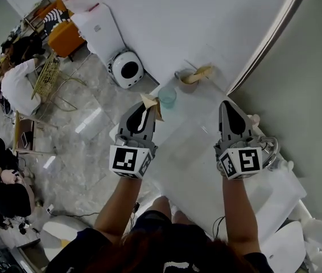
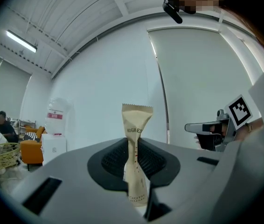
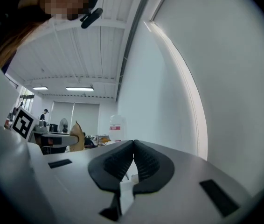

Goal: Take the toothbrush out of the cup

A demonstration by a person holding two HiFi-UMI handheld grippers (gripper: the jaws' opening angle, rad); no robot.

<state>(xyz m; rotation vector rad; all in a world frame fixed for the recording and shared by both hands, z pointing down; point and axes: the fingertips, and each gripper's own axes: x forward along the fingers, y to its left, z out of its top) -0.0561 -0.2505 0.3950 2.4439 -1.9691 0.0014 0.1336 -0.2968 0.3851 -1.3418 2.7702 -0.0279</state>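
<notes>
Left hand-held gripper (image 2: 134,146): ribbed black pads nearly together, pinching the toothbrush (image 2: 137,118).
Toothbrush: flat tan paper wrapper, crimped top, upright, clear of the cup (image 1: 185,85).
Right hand-held gripper (image 3: 133,149): ribbed pads pressed together, empty.
Cup: round, brown, on the white table (image 1: 206,158).

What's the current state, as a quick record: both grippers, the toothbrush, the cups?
left gripper: shut on a paper-wrapped toothbrush, wrapper upright
right gripper: shut, nothing held
brown cup: on the white table, a second wrapped toothbrush leaning in it
teal glass: beside the brown cup, nearer the left gripper
</notes>
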